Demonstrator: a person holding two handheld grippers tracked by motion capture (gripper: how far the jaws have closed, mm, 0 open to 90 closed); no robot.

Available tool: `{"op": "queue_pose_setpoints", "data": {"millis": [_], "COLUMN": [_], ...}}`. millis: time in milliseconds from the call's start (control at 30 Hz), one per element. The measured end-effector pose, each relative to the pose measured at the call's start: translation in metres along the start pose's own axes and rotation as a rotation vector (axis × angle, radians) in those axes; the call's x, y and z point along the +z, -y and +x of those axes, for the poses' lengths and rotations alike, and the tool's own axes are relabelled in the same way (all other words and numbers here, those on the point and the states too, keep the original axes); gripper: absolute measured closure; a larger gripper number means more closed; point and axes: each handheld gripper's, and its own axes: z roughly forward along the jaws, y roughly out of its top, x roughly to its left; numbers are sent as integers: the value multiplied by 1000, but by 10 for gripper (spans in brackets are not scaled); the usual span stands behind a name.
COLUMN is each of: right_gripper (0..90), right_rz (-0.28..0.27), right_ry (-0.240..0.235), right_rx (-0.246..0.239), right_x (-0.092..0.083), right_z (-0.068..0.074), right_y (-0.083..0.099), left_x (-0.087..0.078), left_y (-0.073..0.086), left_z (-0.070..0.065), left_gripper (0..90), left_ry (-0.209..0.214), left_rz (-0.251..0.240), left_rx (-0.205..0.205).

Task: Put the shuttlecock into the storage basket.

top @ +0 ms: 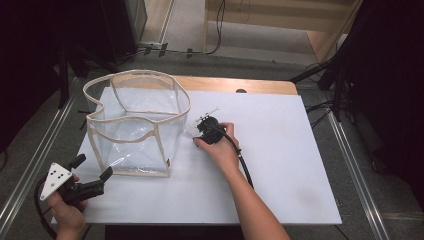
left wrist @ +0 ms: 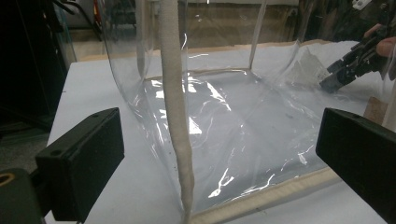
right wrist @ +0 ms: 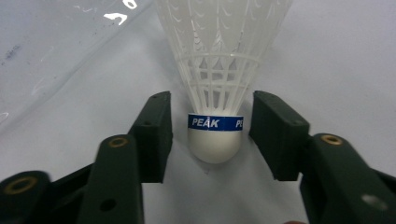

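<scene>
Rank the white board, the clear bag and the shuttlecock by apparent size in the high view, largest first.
1. white board
2. clear bag
3. shuttlecock, by far the smallest, partly hidden at the right gripper beside the bag.

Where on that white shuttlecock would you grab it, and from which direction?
Best the rounded cork head of the shuttlecock, at its blue band: it looks solid, while the flared plastic skirt would likely bend. Come from the head end, as the right gripper does, one jaw each side.

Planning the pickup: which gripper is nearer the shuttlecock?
Right. The right gripper has its jaws either side of the shuttlecock; the left gripper sits beyond the clear bag.
</scene>
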Motion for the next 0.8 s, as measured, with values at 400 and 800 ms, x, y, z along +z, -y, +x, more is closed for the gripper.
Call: {"op": "queue_pose_setpoints", "data": {"millis": [400,800], "right_gripper": [631,631], "right_rz": [-46,-102], "right_ry": [2,8], "right_rx": [35,56], "right_x": [-7,-26], "right_z": [-7,-17], "right_y": [2,3], "left_x": [0,0], "left_y": [0,0], "left_z": [0,-1], "left_gripper": [18,18], "left_ry": [1,0], "left_rz": [0,0], "left_rx": [3,6]}}
